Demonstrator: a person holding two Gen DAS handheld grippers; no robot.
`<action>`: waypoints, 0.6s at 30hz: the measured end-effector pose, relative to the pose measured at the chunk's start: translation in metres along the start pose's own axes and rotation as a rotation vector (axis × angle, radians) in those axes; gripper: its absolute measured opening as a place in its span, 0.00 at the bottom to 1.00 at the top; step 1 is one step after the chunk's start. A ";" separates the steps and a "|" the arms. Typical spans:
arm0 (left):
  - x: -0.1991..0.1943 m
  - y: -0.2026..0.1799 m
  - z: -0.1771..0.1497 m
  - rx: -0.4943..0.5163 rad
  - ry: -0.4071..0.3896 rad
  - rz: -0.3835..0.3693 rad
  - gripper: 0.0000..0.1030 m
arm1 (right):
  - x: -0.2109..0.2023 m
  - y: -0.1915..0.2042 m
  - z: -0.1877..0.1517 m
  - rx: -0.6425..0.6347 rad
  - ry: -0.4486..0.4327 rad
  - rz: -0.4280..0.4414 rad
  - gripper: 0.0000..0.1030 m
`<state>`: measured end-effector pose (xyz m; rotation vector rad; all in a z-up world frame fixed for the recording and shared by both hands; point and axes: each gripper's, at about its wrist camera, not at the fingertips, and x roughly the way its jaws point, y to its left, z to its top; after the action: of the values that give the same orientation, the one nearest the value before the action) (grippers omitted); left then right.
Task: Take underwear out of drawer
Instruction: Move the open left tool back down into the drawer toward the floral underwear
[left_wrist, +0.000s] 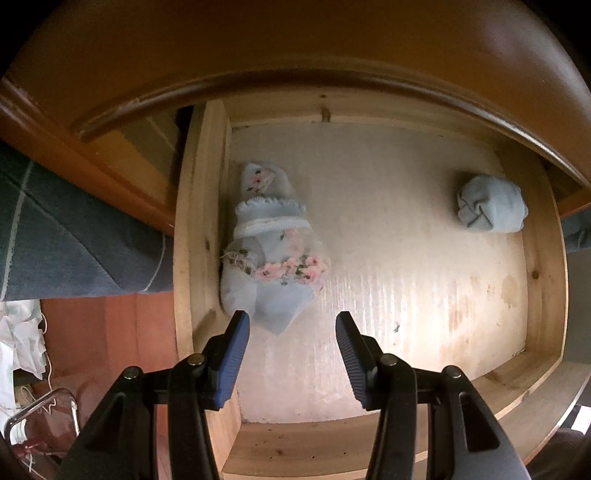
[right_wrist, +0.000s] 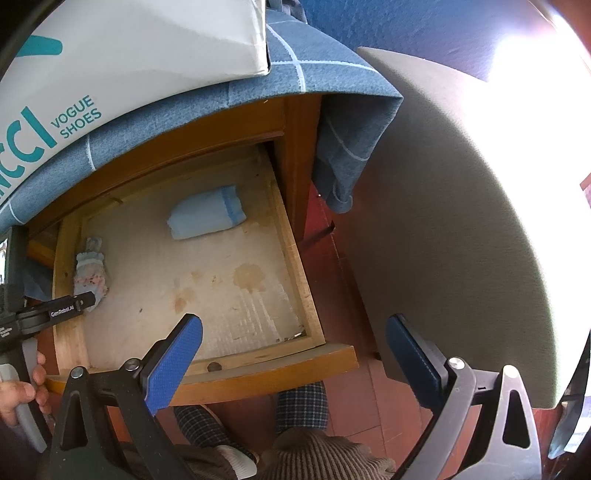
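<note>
I hold my left gripper (left_wrist: 291, 350) pointing straight down with its jaws apart and empty just above the floral underwear (left_wrist: 271, 247) lying against the left wall of the open drawer (left_wrist: 199, 206), while my right gripper (right_wrist: 295, 354) waits wide open outside, clear of the reach.

Open wooden drawer (left_wrist: 201, 221), pulled out, pale stained floor, filling mid-frame in the left wrist view. Floral underwear (left_wrist: 271, 245), pale blue and white with pink flowers and lace trim, crumpled against the left wall, left of centre. Plain light-blue folded underwear (left_wrist: 491, 205), a tight bundle by the right wall, upper right, well apart from the floral piece.
</note>
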<state>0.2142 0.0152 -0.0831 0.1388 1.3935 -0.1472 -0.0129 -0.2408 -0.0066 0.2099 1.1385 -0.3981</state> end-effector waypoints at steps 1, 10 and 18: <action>0.001 -0.001 0.000 -0.003 0.000 0.015 0.48 | 0.000 0.000 0.000 0.000 0.000 0.004 0.96; 0.006 -0.003 0.002 -0.031 0.013 0.029 0.48 | 0.001 -0.003 0.000 0.001 0.013 0.037 0.96; 0.020 -0.001 0.008 0.021 0.079 0.027 0.48 | 0.001 -0.004 0.000 -0.001 0.016 0.051 0.96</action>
<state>0.2252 0.0120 -0.1014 0.1823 1.4682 -0.1345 -0.0138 -0.2443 -0.0070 0.2416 1.1468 -0.3509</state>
